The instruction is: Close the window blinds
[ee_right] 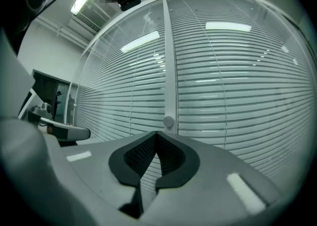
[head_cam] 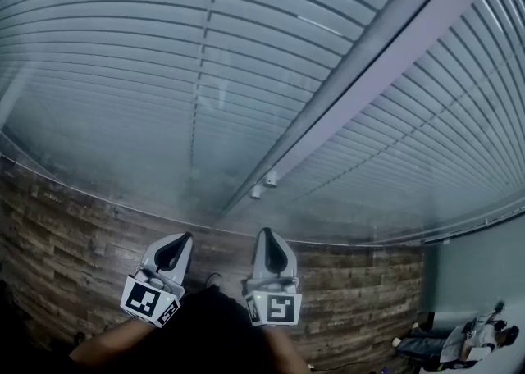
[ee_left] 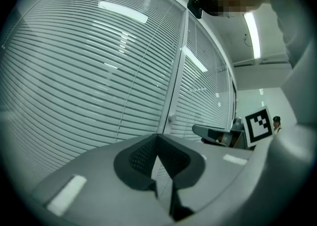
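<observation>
White horizontal-slat window blinds [head_cam: 107, 77] ahead; small round grey knob [ee_right: 169, 121] on upright frame post [ee_right: 170, 61] sits dead ahead, just above right gripper [ee_right: 157, 136], nearer it than left gripper [ee_left: 157, 138]; both jaws pinched together, empty

Two window blinds [head_cam: 107, 77] are hanging beside one mullion [head_cam: 369, 77] (two knobs [head_cam: 270, 177] at centre frame); left gripper [head_cam: 187, 236] and right gripper [head_cam: 265, 231] are making two.

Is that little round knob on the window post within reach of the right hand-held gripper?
Probably yes: the knob sits straight ahead of the right hand-held gripper, with nothing between them. Its jaws are shut, so they'd need opening first.
</observation>
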A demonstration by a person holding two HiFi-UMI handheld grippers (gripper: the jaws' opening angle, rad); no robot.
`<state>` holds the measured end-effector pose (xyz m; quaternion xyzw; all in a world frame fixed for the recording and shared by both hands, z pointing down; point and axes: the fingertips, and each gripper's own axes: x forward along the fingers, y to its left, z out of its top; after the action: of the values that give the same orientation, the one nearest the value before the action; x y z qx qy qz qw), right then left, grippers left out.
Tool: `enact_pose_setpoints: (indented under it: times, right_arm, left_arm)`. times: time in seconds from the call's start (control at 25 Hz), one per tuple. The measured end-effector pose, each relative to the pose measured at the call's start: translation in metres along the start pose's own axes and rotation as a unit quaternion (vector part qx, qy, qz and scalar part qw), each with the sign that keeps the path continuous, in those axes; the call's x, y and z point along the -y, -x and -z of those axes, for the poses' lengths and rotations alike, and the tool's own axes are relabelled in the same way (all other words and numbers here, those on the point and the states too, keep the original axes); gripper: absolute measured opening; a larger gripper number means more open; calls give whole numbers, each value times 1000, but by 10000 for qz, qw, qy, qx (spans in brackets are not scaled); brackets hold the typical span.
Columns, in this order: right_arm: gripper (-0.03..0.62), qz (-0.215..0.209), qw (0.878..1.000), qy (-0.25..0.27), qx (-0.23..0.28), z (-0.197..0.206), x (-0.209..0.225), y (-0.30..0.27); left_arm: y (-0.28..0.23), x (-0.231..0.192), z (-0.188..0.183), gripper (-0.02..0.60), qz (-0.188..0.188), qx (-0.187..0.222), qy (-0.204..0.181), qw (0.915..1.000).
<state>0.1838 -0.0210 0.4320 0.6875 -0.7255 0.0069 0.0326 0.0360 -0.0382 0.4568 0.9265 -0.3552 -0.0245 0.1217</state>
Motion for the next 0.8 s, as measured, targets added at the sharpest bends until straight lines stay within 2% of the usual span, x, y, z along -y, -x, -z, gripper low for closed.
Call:
enact_pose_setpoints:
  times: [0.44, 0.8]
  right_arm:
    - [0, 177, 9997, 133, 108, -21, 1, 19]
    - [0, 304, 9992, 245, -6, -11, 0, 19]
  left_arm:
    - [-12, 15, -10, 0, 260, 3, -58, 9996]
    - [-12, 18, 0, 0, 357, -103, -116, 9992]
